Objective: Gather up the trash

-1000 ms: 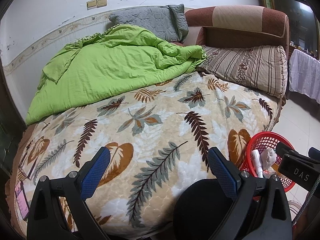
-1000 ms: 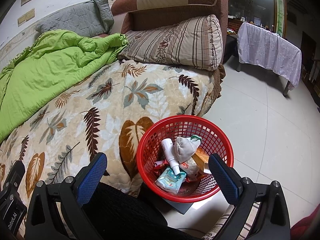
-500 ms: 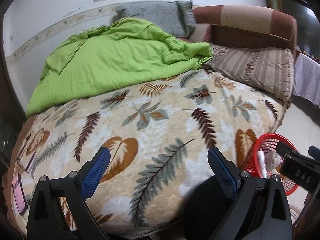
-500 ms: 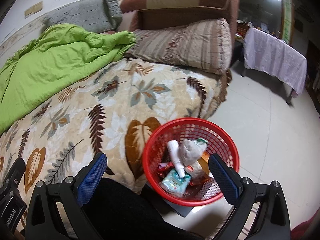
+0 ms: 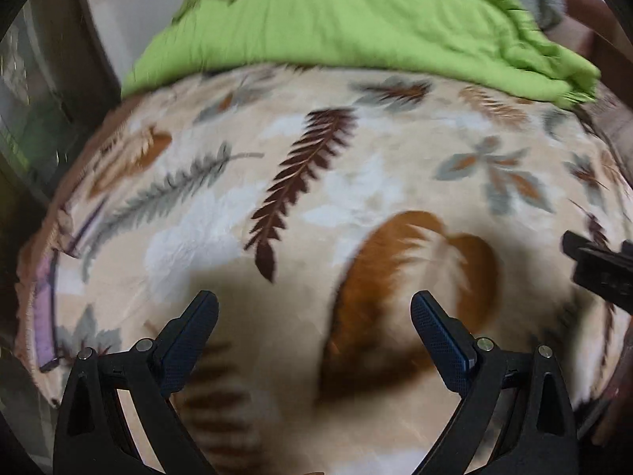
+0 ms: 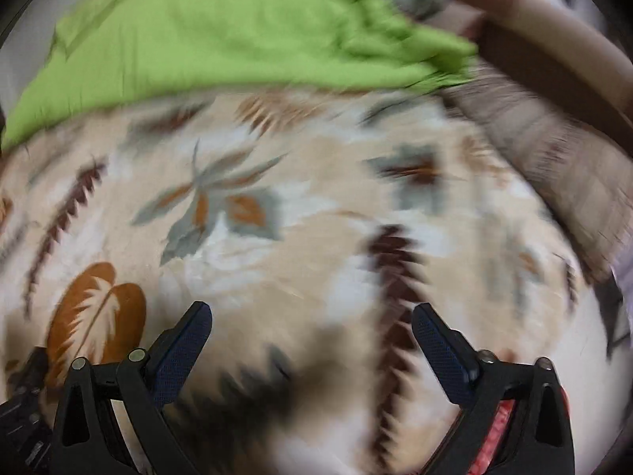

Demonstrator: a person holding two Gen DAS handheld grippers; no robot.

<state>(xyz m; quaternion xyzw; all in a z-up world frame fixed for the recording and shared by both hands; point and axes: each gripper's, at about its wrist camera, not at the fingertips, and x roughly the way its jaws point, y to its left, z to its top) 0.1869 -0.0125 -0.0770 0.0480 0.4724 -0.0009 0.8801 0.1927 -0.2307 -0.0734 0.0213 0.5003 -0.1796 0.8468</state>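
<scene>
My left gripper (image 5: 314, 308) is open and empty, low over the leaf-print blanket (image 5: 356, 182) on the bed. My right gripper (image 6: 312, 320) is open and empty over the same blanket (image 6: 316, 206). Only a red sliver of the trash basket (image 6: 498, 431) shows behind the right finger in the right wrist view. The right gripper's body (image 5: 601, 273) shows at the right edge of the left wrist view. No loose trash shows on the blanket. Both views are motion-blurred.
A green quilt (image 5: 356, 19) lies bunched across the far side of the bed and also shows in the right wrist view (image 6: 221, 31). A striped pillow (image 6: 554, 166) and brown headboard (image 6: 554, 63) are at the right. Dark furniture (image 5: 59, 79) stands at the left of the bed.
Both grippers have swung forward and down over the bed. The red basket, in plain view before, has slipped to the lower right edge of the right wrist view. Both stay open.
</scene>
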